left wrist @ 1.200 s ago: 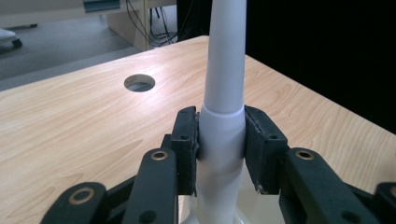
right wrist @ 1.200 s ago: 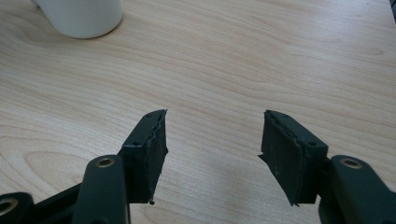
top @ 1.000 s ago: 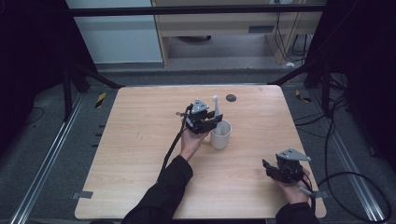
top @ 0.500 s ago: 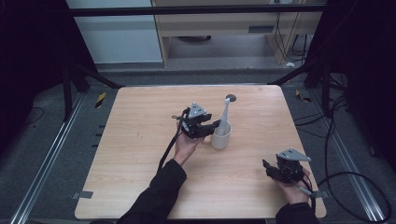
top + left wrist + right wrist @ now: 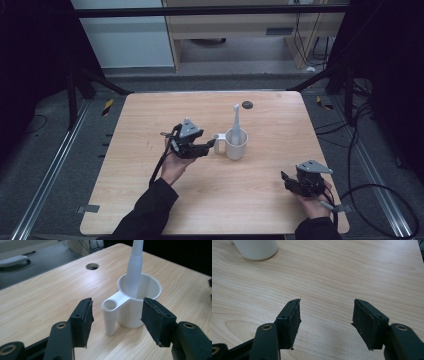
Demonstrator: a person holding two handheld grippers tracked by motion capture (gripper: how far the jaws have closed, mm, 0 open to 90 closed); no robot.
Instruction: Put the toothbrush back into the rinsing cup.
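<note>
A white cup [image 5: 236, 145] stands upright at the table's middle, its handle [image 5: 218, 137] pointing left. A white toothbrush-like stick [image 5: 236, 118] stands in it, leaning on the rim. My left gripper [image 5: 209, 145] lies just left of the cup, aimed at it. Its jaws have just been opening and now stand wide, gripping nothing. In the left gripper view the cup [image 5: 147, 290] and stick [image 5: 135, 267] sit just beyond the left gripper [image 5: 116, 322], with the handle [image 5: 111, 312] nearest. My right gripper [image 5: 286, 181] rests open near the front right; the right gripper [image 5: 325, 317] has bare wood ahead.
The wooden table [image 5: 150, 115] has a dark round hole [image 5: 247, 104] behind the cup, seen too in the left gripper view as the hole [image 5: 92, 266]. The cup's base [image 5: 257, 248] lies at the top left of the right gripper view. Cables trail on the floor at right.
The left gripper let go of the white stick, which now stands in the cup. It drew back to the left with its jaws opening. The right gripper kept still.
</note>
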